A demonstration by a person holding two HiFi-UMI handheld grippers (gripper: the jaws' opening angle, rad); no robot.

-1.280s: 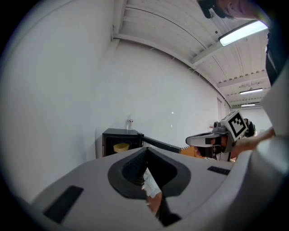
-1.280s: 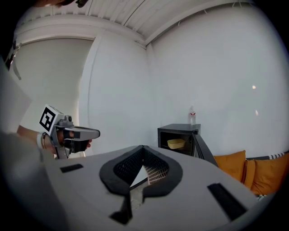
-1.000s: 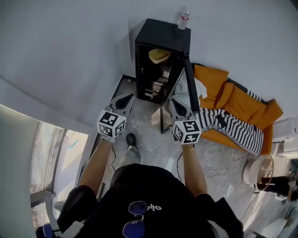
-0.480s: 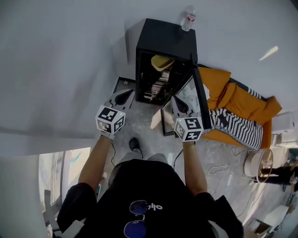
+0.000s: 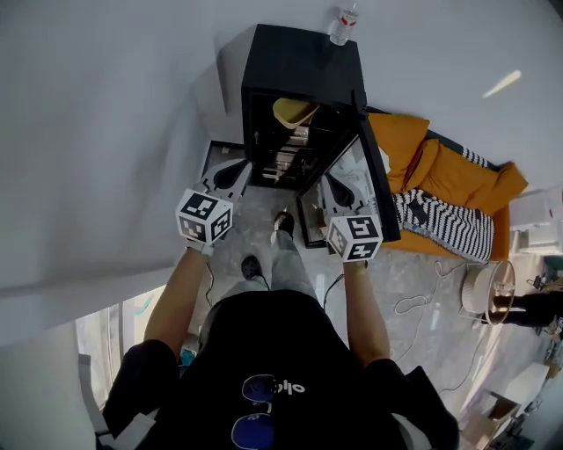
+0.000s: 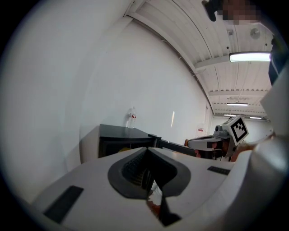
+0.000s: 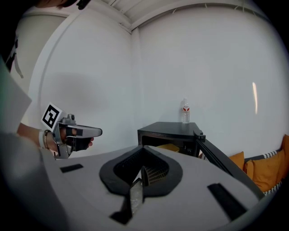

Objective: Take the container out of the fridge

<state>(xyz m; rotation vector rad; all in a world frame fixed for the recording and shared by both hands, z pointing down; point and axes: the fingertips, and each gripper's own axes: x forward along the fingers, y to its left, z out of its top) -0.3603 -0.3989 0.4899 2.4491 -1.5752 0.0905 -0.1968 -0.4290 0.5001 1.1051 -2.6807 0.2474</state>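
Both arms extend forward in parallel, the left gripper and right gripper each pressed together and empty, aimed at the open fridge holding the yellow container.

Black fridge against the white wall, its door swung open to the right — a yellow container sits on the upper shelf and a water bottle stands on top. The left gripper and right gripper point toward the opening, short of it — orange cushions lie beside the door.
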